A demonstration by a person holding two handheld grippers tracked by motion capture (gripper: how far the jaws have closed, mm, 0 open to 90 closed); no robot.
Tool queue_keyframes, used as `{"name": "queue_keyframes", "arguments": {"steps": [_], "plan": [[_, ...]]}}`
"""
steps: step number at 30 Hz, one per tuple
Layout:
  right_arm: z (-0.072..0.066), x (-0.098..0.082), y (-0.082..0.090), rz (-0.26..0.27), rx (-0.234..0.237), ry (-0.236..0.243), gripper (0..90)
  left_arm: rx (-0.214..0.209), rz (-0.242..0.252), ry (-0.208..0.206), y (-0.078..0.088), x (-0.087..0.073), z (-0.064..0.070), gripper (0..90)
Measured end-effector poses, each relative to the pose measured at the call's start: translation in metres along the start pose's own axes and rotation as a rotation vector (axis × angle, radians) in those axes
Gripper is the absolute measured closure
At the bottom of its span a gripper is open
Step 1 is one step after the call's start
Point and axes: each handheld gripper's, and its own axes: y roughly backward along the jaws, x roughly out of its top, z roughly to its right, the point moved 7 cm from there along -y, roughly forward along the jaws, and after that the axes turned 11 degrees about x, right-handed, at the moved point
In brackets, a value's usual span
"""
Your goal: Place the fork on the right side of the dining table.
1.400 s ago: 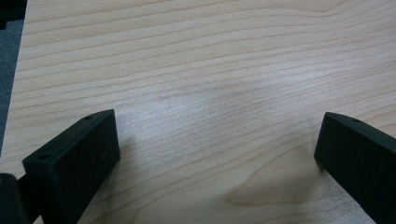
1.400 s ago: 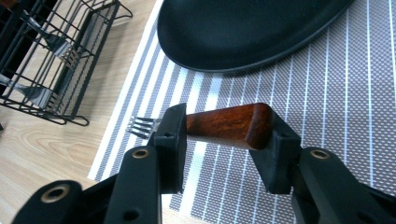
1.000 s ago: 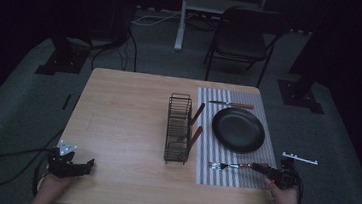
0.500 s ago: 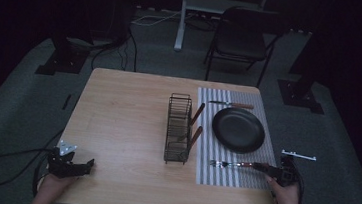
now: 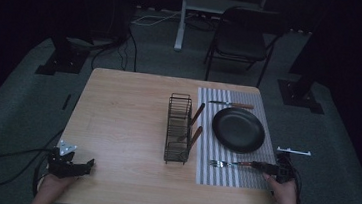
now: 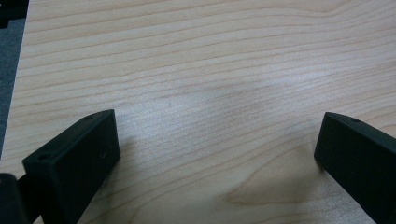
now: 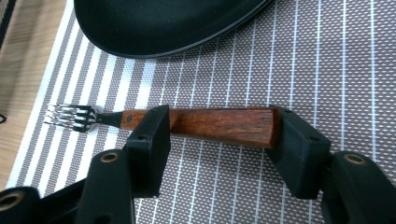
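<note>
Since the earlier frame, right tool [image 7: 219, 154] jaws have been opening astride the fork [image 7: 187, 122], now released flat on the placemat [image 5: 227, 174] below the plate [image 5: 238, 129]; left tool [image 6: 215, 158] stands open, idle on the counter [image 5: 127, 122].

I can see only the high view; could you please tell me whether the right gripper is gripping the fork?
Observer: In the right gripper view, the right gripper has just been opening its fingers. The fork lies on the striped placemat, its wooden handle between them, apparently unpressed.
Operator: Thank you. Is the left gripper holding anything?
Observer: No. The left gripper view shows the left gripper with fingers wide apart over bare table.
</note>
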Motion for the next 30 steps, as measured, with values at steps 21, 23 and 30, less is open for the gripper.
{"name": "queue_keyframes", "arguments": {"steps": [21,23,30], "plan": [[-0.004,0.002,-0.005,0.008,-0.191,0.087,32.6,0.0,0.0,0.0,0.0,0.0,0.0,0.0],[-0.007,0.001,-0.003,0.023,-0.199,0.097,30.4,0.0,0.0,0.0,0.0,0.0,0.0,0.0],[-0.025,-0.011,-0.005,0.035,-0.195,0.171,12.8,0.0,0.001,0.002,0.0,0.0,0.0,0.0]]}}
